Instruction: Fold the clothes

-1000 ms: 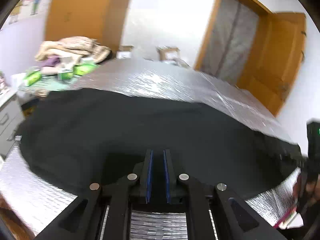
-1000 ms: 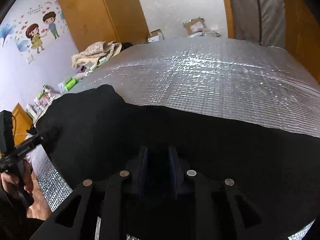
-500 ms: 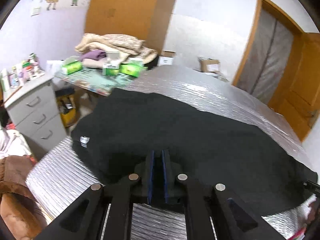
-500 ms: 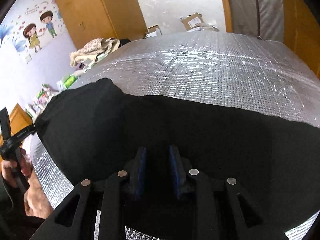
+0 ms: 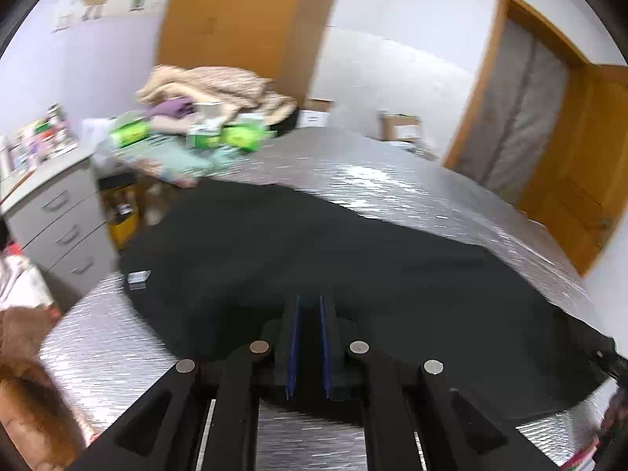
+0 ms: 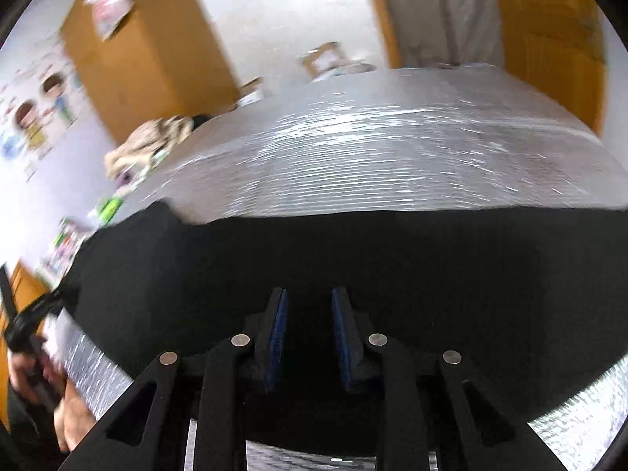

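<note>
A black garment (image 5: 314, 243) lies spread over the silver foil-covered table (image 5: 392, 180), with a small white label (image 5: 138, 278) at its left end. My left gripper (image 5: 308, 302) is at the garment's near edge, its blue pads nearly together with black cloth pinched between them. In the right wrist view the same garment (image 6: 353, 255) fills the lower half over the table (image 6: 373, 149). My right gripper (image 6: 308, 294) holds a thicker fold of black cloth, its jaws wider apart and closing slightly. A hand (image 6: 70, 412) holding the left gripper shows at that view's left edge.
A grey drawer unit (image 5: 59, 219) stands left of the table. A heap of beige clothes (image 5: 212, 90) and green boxes (image 5: 243, 137) sit at the far left end. Cardboard boxes (image 5: 400, 125) and a wooden door (image 5: 581, 180) lie beyond.
Both views have swung and blurred as the hands moved sideways. The left view now takes in the drawers and the garment's left end. The right gripper has rolled. The cloth stays in both jaws.
</note>
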Action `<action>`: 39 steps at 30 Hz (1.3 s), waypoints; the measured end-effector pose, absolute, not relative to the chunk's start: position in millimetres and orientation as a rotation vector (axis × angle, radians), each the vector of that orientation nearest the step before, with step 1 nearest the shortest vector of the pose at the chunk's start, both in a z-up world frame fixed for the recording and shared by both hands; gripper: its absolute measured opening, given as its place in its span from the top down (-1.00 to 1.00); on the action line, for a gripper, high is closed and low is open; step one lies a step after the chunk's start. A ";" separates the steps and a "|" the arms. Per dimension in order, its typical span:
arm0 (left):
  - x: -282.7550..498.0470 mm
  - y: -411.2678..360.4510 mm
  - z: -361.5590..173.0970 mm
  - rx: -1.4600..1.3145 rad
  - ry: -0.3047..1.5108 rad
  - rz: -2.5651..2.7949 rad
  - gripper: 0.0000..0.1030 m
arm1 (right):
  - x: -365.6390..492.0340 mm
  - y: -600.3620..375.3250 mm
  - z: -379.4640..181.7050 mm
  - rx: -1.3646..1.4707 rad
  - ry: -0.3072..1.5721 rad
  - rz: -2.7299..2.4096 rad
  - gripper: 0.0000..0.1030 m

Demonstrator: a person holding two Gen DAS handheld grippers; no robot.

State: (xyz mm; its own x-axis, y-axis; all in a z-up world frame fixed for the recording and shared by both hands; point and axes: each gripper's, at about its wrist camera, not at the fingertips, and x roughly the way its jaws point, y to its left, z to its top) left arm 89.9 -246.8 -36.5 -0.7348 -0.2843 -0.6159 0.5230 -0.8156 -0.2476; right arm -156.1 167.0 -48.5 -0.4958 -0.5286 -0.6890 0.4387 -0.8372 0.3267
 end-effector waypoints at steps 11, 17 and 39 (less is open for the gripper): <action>28.1 -173.8 -35.0 0.936 0.489 -2.719 0.83 | -154.1 114.7 -35.9 1.086 -0.096 -2.198 0.53; 7.3 -157.6 -50.9 1.062 0.412 -2.726 0.82 | -161.8 65.5 -38.5 1.101 0.065 -2.165 0.54; 9.7 -159.7 -56.5 1.047 0.420 -2.753 0.79 | -166.7 65.3 -34.6 1.053 0.164 -2.267 0.59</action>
State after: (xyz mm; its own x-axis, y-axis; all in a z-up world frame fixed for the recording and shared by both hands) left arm 9.7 -159.7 -56.6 -0.7402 -0.0549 -0.6701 0.2524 -0.9465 -0.2012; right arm -166.7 65.3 -34.6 -0.4852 -0.4882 -0.7254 0.5874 -0.7965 0.1432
